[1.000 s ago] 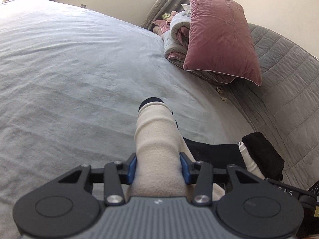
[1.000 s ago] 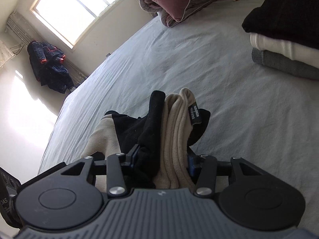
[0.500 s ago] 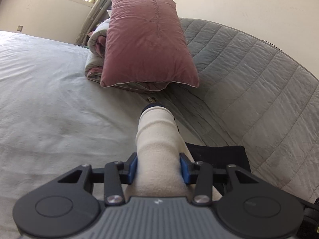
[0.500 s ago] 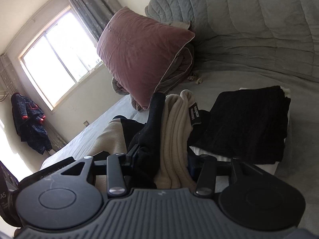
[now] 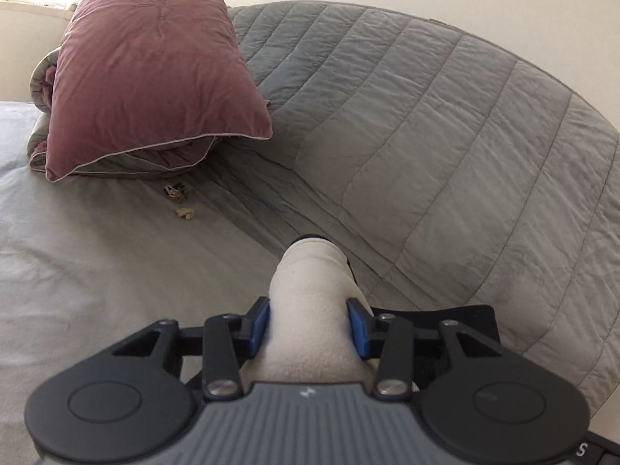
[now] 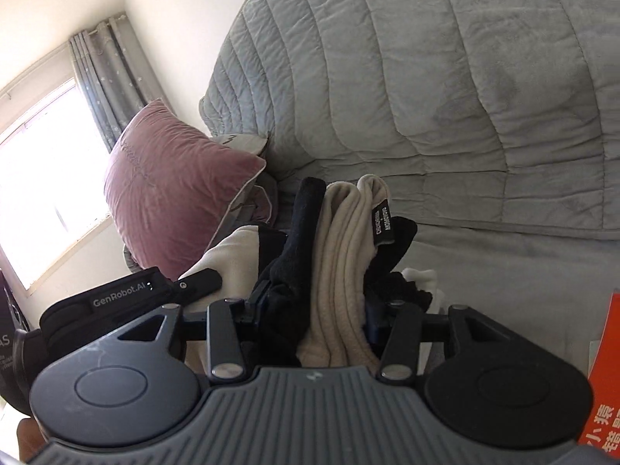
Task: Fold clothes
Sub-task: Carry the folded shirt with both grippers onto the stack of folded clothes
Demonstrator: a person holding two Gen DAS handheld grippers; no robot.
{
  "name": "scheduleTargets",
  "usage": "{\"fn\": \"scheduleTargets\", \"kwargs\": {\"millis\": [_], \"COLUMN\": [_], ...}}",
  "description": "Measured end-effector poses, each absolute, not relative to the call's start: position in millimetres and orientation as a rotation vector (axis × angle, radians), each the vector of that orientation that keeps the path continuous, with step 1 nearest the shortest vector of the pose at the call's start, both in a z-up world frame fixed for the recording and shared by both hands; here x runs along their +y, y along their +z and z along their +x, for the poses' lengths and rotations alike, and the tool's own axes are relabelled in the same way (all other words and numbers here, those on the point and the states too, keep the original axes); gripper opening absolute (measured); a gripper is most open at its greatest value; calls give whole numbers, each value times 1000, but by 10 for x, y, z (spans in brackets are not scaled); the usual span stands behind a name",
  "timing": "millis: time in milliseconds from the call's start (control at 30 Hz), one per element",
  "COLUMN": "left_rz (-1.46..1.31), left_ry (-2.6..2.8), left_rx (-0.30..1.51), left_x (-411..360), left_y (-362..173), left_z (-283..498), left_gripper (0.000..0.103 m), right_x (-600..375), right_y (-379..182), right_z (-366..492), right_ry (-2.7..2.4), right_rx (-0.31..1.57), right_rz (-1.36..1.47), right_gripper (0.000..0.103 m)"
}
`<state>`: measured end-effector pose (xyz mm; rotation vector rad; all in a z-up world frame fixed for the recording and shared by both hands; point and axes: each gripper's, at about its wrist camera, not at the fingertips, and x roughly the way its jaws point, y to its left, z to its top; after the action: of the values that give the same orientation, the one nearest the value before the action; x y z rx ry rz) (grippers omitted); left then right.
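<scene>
Garment: cream-and-black fleece garment (image 6: 341,271), bunched in thick layers and held up off the bed (image 5: 97,271) near its headboard edge — both tongs have it.
Left gripper (image 5: 308,327): blue pads clamped on a rounded cream fold.
Right gripper (image 6: 310,310): clamped on several stacked layers, black and cream, a small label showing.
Handling: soft, light, limp by the look of it — likely to sag and unroll wherever unsupported; the pile should resist slipping. Best taken at folded edges, through all layers, as now.
Below: black fabric (image 5: 465,316) just under the left tongs; what it is, unclear.
Containers: none in view.
Backdrop: pink pillow (image 5: 151,69) on rolled bedding at the head corner; grey quilted headboard (image 5: 445,135).
</scene>
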<state>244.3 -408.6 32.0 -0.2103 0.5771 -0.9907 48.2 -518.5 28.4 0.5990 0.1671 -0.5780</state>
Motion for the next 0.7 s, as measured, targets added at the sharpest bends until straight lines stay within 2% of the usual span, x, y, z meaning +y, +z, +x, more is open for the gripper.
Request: {"fn": "scheduleTargets", "kwargs": {"millis": [133,200,333,400,433,500,533,567,700], "left_rz": [-145,-168,-216,-230,-231,-219,-198,-171,-74], "left_ry": [-885,-859,-806,-788,-788,-804,-820,-840,-834], "left_rx": [571,542,444,405,388,364,360,362,373], "left_x": [-4194,-4124,-3954,-3893,-3873,-3859,-3876,-3905,-4024], "left_y": [119,121,232,255,259,247,226,199,12], "left_z": [2429,2390,2250,2173,2142,2093,2077,2066,2079], "left_gripper": [48,50,48,43,41,34,33,32,30], "right_x": [-5239,-5243,-5246,-5247,-5244,-5226,-5218,-5209,-5228], "right_y": [64,73,241,326,351,335,328,320,123], "right_z": [479,429,359,324,333,451,511,570,798], "right_ry": [-619,-613,-620,-622,-617,-585,-569,-552,-547], "right_rx": [208,194,110,68,60,90,105,120,236], "right_rz": [605,583,461,400,365,280,237,195,87], "right_gripper": [57,70,71,71,69,53,50,41,34]}}
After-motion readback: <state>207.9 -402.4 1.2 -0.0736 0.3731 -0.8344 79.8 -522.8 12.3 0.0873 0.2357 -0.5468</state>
